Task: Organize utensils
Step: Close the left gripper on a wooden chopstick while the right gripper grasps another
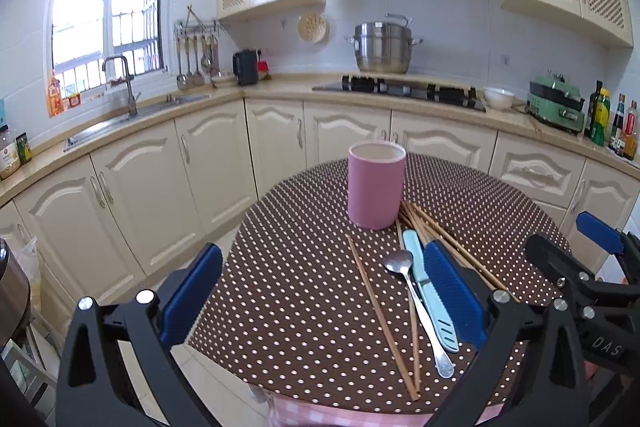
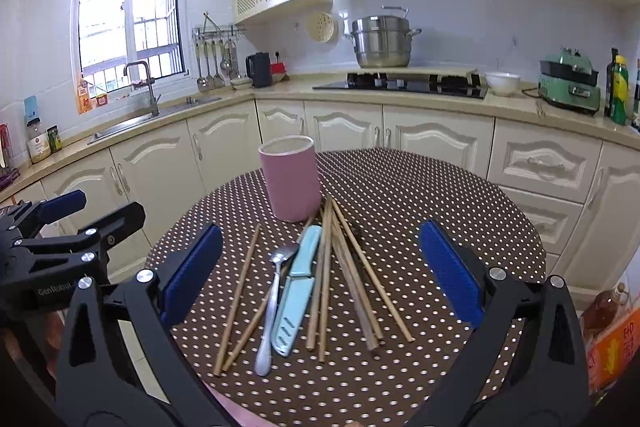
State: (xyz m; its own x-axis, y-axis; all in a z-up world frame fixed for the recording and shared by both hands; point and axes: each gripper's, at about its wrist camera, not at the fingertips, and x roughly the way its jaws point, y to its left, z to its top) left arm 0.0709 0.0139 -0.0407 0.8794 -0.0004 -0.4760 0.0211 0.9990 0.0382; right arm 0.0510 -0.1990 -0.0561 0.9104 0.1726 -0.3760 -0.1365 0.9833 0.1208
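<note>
A pink cylindrical holder (image 1: 376, 185) (image 2: 289, 178) stands upright on the round dotted table (image 1: 280, 267) (image 2: 440, 203). In front of it lie a metal spoon (image 1: 416, 301) (image 2: 273, 301), a light blue sheathed knife (image 1: 430, 291) (image 2: 298, 287) and several wooden chopsticks (image 1: 380, 311) (image 2: 352, 275). My left gripper (image 1: 320, 291) is open and empty, held above the table's near left edge. My right gripper (image 2: 320, 279) is open and empty, held above the utensils. Each gripper shows at the side of the other's view, the right one (image 1: 588, 259) and the left one (image 2: 80, 223).
Cream kitchen cabinets (image 1: 216, 163) and a counter run behind the table, with a sink (image 1: 132, 115), a stove (image 1: 400, 91) bearing a steel pot (image 1: 382, 47), and bottles (image 1: 612, 119) at the right. A bottle (image 2: 604, 311) and an orange box (image 2: 616, 351) stand at the right near the table.
</note>
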